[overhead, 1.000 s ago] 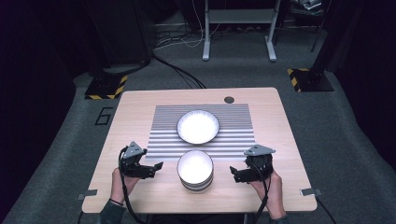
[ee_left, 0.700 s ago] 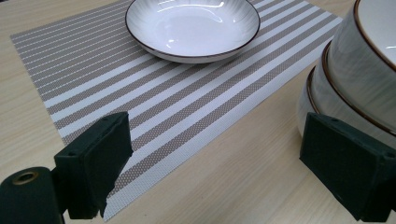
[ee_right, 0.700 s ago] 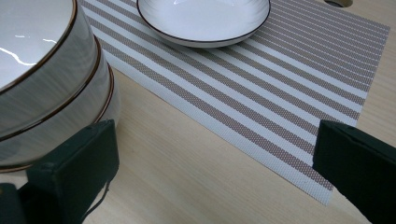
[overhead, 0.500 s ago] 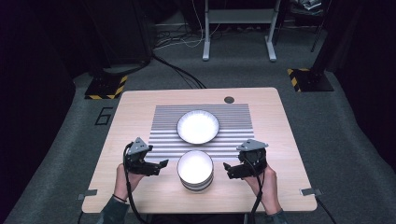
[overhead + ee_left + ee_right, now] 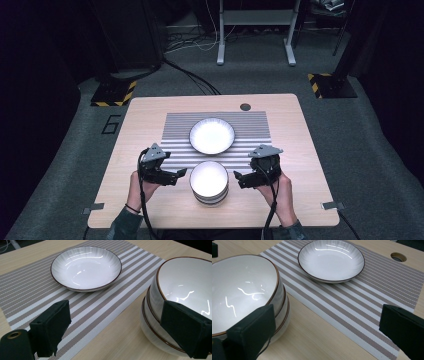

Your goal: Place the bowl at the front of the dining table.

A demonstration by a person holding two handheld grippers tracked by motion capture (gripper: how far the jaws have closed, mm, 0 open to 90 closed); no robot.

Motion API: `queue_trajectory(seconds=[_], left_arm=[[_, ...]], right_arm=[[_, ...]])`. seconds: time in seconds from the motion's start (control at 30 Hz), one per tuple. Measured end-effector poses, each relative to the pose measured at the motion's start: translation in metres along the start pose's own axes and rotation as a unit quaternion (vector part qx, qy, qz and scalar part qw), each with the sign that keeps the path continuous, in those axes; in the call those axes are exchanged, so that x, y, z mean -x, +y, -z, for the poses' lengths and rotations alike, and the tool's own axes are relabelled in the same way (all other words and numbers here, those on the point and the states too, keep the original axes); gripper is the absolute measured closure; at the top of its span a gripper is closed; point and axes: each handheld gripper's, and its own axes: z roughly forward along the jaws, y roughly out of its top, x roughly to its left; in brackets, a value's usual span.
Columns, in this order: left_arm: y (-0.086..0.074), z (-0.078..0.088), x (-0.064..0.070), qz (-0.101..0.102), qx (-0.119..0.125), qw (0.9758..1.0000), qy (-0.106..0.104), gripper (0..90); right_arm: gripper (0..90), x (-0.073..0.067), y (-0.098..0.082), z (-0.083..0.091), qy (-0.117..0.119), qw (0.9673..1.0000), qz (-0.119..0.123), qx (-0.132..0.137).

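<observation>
A stack of white bowls with brown rims (image 5: 209, 182) stands on the wooden table near its front edge, just below the striped placemat (image 5: 175, 125). A shallow white plate (image 5: 212, 135) rests on the mat behind it. My left gripper (image 5: 179, 174) is open, close to the stack's left side. In the left gripper view its jaws are spread wide, and the right one overlaps the top bowl (image 5: 182, 287); the plate (image 5: 86, 267) lies beyond. My right gripper (image 5: 240, 178) is open at the stack's right side. In the right gripper view its left jaw is against the bowls (image 5: 242, 287).
The table (image 5: 140, 115) has a round cable hole (image 5: 245, 106) at its far edge, also seen as the hole (image 5: 398, 257) past the plate (image 5: 330, 260). Bare wood lies left and right of the mat. Beyond the table are cables and a desk frame (image 5: 255, 30) on the floor.
Both grippers have moved inward from the sides and now flank the bowl stack closely. The bowls and the plate have not moved.
</observation>
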Motion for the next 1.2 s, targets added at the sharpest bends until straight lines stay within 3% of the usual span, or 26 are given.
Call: queue_trajectory(seconds=[0.4, 1.1, 1.2], left_arm=[[0.009, -0.007, 0.008, -0.003, 0.002, 0.9997, -0.022, 9.3], [0.016, -0.026, 0.025, -0.023, -0.013, 0.9987, -0.043, 10.0], [0.015, -0.028, 0.026, -0.024, -0.015, 0.9986, -0.046, 9.8]], right_arm=[[0.2, -0.012, 0.011, -0.012, 0.027, 0.9995, 0.013, -0.013], [1.3, -0.033, 0.021, -0.032, 0.047, 0.9977, 0.040, -0.029], [1.3, -0.038, 0.021, -0.035, 0.050, 0.9976, 0.032, -0.036]])
